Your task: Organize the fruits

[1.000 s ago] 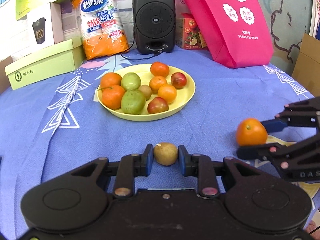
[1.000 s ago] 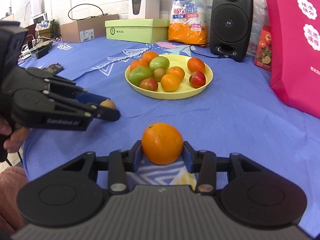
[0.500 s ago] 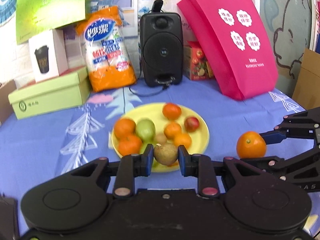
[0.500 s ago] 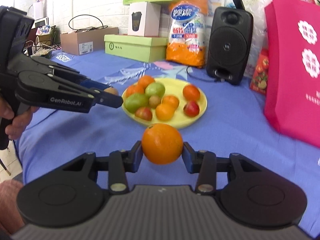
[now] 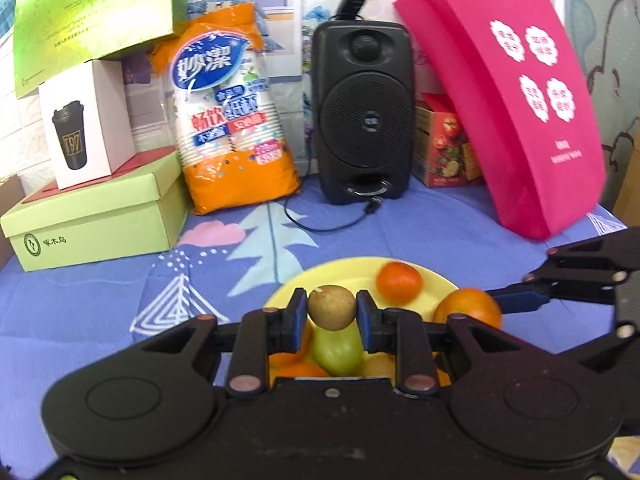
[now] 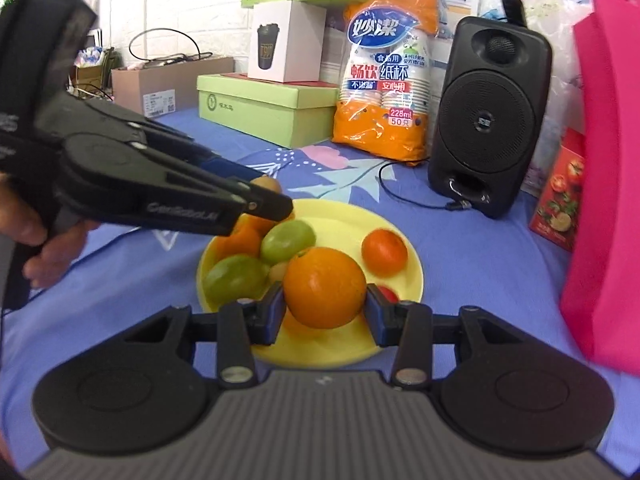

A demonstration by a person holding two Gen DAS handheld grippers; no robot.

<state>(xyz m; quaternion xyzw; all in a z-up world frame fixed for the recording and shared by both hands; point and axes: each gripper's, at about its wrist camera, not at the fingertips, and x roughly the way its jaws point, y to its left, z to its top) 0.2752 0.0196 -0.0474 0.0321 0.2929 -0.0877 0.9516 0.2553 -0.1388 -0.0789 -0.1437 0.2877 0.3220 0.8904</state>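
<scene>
My left gripper (image 5: 331, 312) is shut on a small brown kiwi (image 5: 331, 306), held in the air over the near part of the yellow plate (image 5: 352, 276). My right gripper (image 6: 325, 307) is shut on a large orange (image 6: 325, 287), also above the plate (image 6: 400, 344). In the left wrist view the orange (image 5: 469, 307) and the right gripper (image 5: 516, 300) show at the right. In the right wrist view the left gripper (image 6: 264, 196) reaches in from the left with the kiwi (image 6: 267, 182) at its tip. Green fruits (image 6: 286, 240) and a tangerine (image 6: 384, 251) lie on the plate.
Behind the plate stand a black speaker (image 5: 363, 112) with a trailing cable (image 5: 320, 224), an orange pack of paper cups (image 5: 228, 120), a green box (image 5: 96, 220) and a pink bag (image 5: 516, 112). A person's hand (image 6: 48, 248) grips the left tool. A blue patterned cloth (image 5: 80, 300) covers the table.
Both grippers have lifted their fruit off the cloth and carried it forward, from in front of the plate to over it. The plate now sits mostly under the grippers.
</scene>
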